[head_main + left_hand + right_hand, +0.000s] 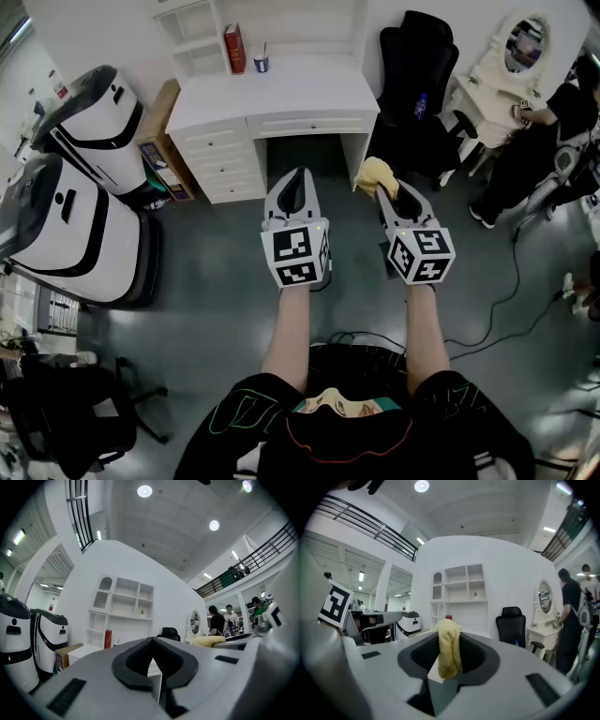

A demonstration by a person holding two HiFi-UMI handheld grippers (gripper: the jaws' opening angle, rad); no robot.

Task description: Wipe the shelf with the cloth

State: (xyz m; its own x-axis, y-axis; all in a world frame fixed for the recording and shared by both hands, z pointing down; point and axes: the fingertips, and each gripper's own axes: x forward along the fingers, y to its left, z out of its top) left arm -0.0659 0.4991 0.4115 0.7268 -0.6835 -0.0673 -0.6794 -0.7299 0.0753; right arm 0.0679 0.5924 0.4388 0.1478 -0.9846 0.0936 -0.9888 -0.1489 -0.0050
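gripping cloth (pixel 449 645), long axis upright, in right tongs (pixel 384 193) | left tongs (pixel 151 657) together

From the head we look steeply down on the left gripper (pixel 296 178) and right gripper (pixel 386 190), white desk (pixel 281 98) ahead; both gripper views run along their jaws toward its shelf unit (pixel 124 604), well off.
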